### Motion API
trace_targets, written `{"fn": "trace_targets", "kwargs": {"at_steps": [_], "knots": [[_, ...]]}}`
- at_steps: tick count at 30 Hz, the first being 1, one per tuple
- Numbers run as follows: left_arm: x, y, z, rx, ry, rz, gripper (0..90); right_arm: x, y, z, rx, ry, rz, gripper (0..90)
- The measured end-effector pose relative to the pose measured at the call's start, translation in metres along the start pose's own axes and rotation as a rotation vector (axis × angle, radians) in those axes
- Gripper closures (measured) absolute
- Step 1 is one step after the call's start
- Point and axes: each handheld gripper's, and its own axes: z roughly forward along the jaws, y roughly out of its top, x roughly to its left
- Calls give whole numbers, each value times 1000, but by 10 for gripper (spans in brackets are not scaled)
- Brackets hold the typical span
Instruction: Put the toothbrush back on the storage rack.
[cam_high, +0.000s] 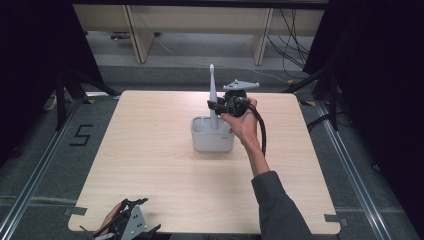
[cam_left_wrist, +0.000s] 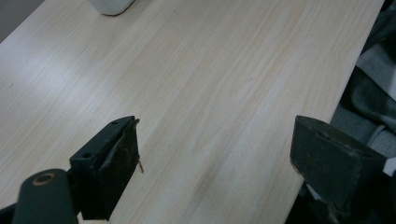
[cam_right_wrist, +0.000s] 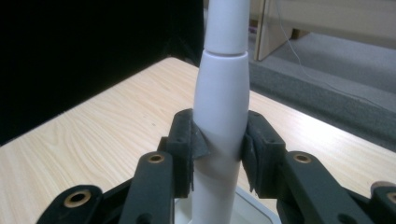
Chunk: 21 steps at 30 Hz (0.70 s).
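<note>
The right hand-held gripper (cam_high: 216, 106) is clamped on the body of a white electric toothbrush (cam_high: 213, 97), which stands upright with its lower end inside the left compartment of a white holder (cam_high: 213, 140) near the middle of the bench (cam_high: 150, 170). In the right gripper view the pads (cam_right_wrist: 198, 147) press the handle (cam_right_wrist: 222, 121) from both sides, just below the seam where the narrower neck begins. Judged from its form, the toothbrush is rigid, smooth and tapered, moderately light but top-long; a grip on the thick handle, as now, looks sound, while the glossy plastic could slip or pivot if tilted. The neck and brush head appear more fragile and unsuitable for holding. The left hand-held gripper (cam_left_wrist: 215, 154) sits at the near bench edge, jaws wide apart and holding nothing
</note>
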Motion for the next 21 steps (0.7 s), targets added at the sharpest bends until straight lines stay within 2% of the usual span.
{"fn": "trace_targets", "kwargs": {"at_steps": [1, 4, 5, 7, 8, 9, 10, 11, 13, 14, 15, 16, 19, 20, 21], "knots": [[0, 0, 0, 0, 1, -1, 150, 0, -1, 1, 13, 2, 14, 671], [0, 0, 0, 1, 3, 0, 150, 1, -3, 5, 36, -11, 0, 671], [0, 0, 0, 0, 4, 0, 150, 0, -4, 7, 32, -25, -30, 671], [0, 0, 0, 0, 1, 0, 150, 0, -5, 9, 47, -29, -46, 671], [0, 0, 0, 1, 4, 0, 151, 1, -6, 11, 49, -14, -30, 671], [-1, 0, -1, 2, -13, -5, 150, 2, -7, 13, 51, -16, -32, 671], [0, 0, -1, 11, -14, 8, 150, 3, -9, 14, 69, -21, -23, 671], [0, 0, -1, 6, -13, 2, 150, 1, -11, 16, 72, -20, -40, 671], [-1, 0, 0, -1, 9, 1, 150, 1, -14, 20, 79, -16, -35, 671], [-1, 0, 0, -1, 8, 0, 150, 3, -16, 20, 96, -18, -15, 671], [0, 0, 0, 2, 2, -1, 150, 2, -17, 22, 97, -16, -42, 671], [0, 0, -1, 13, -5, 11, 150, 3, -19, 23, 97, -20, -29, 671], [0, 0, -1, 9, -14, 2, 151, 3, -22, 26, 126, -23, -55, 671], [0, 0, -1, 8, -13, 6, 150, 4, -23, 27, 119, -25, -40, 670], [-1, 0, 0, -3, -7, -7, 150, 3, -23, 27, 138, -23, -48, 671]]}}
